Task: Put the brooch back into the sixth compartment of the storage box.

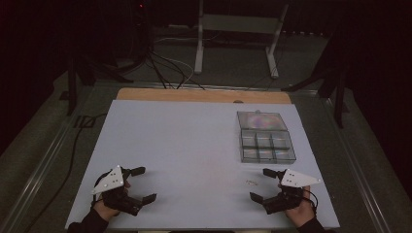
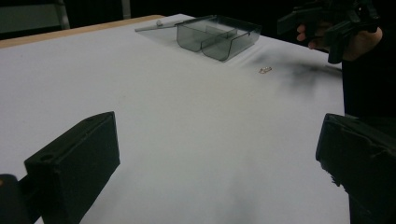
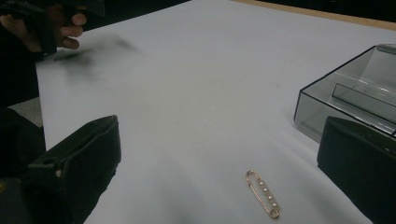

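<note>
A small gold safety pin with pearl beads lies flat on the white table mat; it is a tiny speck in the high view and also appears in the left gripper view. My right gripper is open near the front right, its jaws wide apart, with the pin on the mat just ahead of them, untouched. Near the front left, my left gripper is also open, with bare mat between its jaws. Nothing is held.
A clear smoky plastic organiser box with several compartments sits at the right, its lid folded open behind it; it also shows in both gripper views. A wooden table edge runs along the back.
</note>
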`<state>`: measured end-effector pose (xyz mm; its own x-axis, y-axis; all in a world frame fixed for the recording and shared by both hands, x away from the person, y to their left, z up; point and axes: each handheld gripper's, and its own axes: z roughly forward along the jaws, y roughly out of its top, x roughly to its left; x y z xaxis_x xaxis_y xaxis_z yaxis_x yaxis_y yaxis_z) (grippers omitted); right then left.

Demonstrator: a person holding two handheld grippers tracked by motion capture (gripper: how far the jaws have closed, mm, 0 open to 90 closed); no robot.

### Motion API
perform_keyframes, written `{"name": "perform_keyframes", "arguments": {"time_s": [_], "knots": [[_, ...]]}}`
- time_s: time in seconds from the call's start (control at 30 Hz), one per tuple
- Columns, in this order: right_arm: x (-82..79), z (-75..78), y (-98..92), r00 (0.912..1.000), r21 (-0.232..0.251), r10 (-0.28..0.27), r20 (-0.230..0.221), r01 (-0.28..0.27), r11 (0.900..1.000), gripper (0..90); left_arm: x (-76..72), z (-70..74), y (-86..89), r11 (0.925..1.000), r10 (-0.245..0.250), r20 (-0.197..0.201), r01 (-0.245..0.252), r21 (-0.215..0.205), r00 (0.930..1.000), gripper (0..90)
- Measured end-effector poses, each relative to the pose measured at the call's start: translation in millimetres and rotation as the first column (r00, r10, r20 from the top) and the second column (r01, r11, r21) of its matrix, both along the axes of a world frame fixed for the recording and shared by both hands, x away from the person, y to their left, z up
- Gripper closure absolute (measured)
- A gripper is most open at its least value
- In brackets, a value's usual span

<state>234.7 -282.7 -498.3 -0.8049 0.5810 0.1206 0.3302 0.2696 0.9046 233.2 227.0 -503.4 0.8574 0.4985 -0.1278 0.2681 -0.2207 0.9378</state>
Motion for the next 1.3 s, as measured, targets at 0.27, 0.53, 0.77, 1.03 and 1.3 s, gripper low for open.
{"name": "perform_keyframes", "arguments": {"time_s": [0.27, 0.53, 0.77, 1.03, 1.3], "knots": [[-0.2, 1.3, 0.3, 1.0, -0.004, -0.001, -0.004, 0.001, 1.0, 0.0, -0.1, -0.1, -0.1, 1.0, 0.0, -0.001, 0.0, 0.005, 1.0, 1.4], [-2.0, 3.4, 3.4, 0.9972, 0.013, 0.052, -0.055, -0.051, 0.999, 0.0, 0.1, -0.2, 1.1, 1.0, 0.004, -0.003, -0.004, 0.005, 1.0, 1.4], [-5.8, 15.1, 6.5, 0.9935, 0.053, 0.101, -0.052, -0.099, 0.994, 0.0, 0.3, -0.4, 1.4, 1.0, 0.005, -0.004, -0.005, 0.007, 1.0, 1.4], [-5.1, 28.3, 10.9, 0.9838, 0.075, 0.169, -0.061, -0.164, 0.984, 0.0, 0.5, -0.2, 1.3, 1.0, 0.005, -0.005, -0.005, 0.005, 1.0, 1.4], [0.2, 39.3, 14.7, 0.9769, 0.081, 0.206, -0.058, -0.201, 0.976, 0.0, 0.2, 0.0, 1.2, 1.0, 0.003, -0.004, -0.003, 0.008, 1.0, 1.4]]}}
